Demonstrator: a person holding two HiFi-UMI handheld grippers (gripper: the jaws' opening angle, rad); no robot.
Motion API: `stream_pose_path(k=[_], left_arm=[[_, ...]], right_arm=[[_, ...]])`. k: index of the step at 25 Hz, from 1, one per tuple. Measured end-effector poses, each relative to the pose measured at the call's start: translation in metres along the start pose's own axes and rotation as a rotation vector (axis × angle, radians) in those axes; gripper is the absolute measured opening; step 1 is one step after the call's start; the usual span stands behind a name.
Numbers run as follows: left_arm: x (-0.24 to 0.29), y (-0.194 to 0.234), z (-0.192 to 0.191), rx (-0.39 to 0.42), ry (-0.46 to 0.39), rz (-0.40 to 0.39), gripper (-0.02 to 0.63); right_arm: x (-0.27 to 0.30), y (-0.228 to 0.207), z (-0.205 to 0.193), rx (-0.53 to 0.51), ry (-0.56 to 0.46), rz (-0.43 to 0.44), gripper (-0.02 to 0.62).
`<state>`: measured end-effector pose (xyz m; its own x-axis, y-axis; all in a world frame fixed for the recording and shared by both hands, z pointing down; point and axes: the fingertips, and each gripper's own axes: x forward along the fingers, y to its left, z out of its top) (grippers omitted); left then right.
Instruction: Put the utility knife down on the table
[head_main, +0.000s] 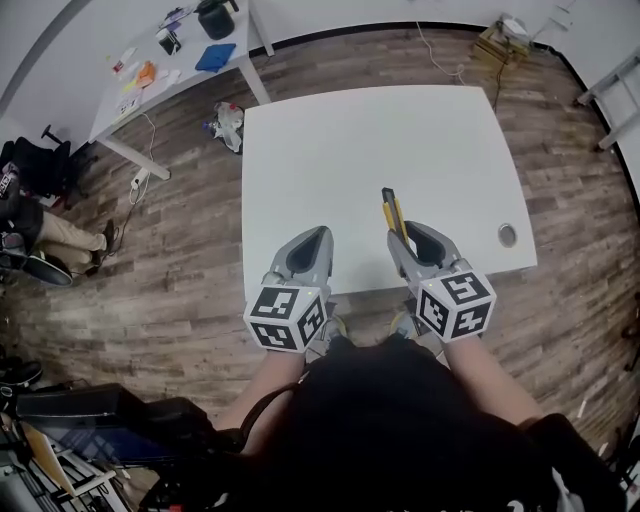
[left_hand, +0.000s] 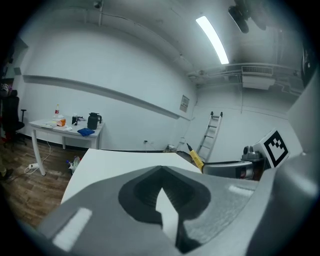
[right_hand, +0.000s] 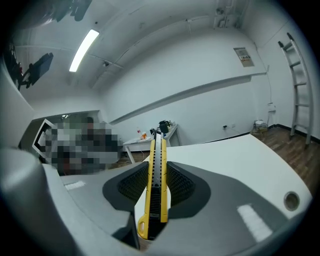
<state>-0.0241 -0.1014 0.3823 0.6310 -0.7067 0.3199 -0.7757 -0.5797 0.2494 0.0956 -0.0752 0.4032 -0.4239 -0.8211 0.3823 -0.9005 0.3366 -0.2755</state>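
A yellow and black utility knife (head_main: 393, 213) (right_hand: 156, 182) is clamped between the jaws of my right gripper (head_main: 414, 238) (right_hand: 156, 192), its tip pointing forward over the white table (head_main: 350, 150). It is held above the table's near edge. My left gripper (head_main: 306, 250) (left_hand: 162, 200) hovers beside it at the same edge, jaws closed together with nothing between them. In the left gripper view the knife (left_hand: 195, 157) shows at the right, sticking out of the other gripper.
A round cable hole (head_main: 507, 235) sits at the table's near right corner. A second white table (head_main: 165, 75) with a blue cloth, a black kettle and small items stands at the back left. A ladder (left_hand: 210, 132) leans on the far wall. A seated person (head_main: 35, 235) is at the left.
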Motion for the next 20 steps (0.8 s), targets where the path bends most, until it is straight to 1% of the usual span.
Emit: stream_pose_path(k=[4,7,11,14,20], left_arm=[[0.007,0.007,-0.007,0.006,0.024,0.003,0.001],[0.008,0.012,-0.016,0.011,0.036,0.019,0.000],[0.014,0.030,-0.026,-0.010,0.046,0.063,0.000],[0.015,0.041,-0.035,-0.030,0.050,0.081,0.000],[0.017,0.060,-0.051,-0.057,0.068,0.104,0.000]], right_arm=[[0.018,-0.005,-0.010,-0.048,0.052,0.004,0.138],[0.040,-0.005,-0.027,-0.113,0.116,0.019,0.138],[0.082,-0.003,-0.052,-0.190,0.209,0.055,0.138],[0.112,0.000,-0.071,-0.240,0.277,0.069,0.138],[0.153,0.002,-0.108,-0.252,0.426,0.094,0.138]])
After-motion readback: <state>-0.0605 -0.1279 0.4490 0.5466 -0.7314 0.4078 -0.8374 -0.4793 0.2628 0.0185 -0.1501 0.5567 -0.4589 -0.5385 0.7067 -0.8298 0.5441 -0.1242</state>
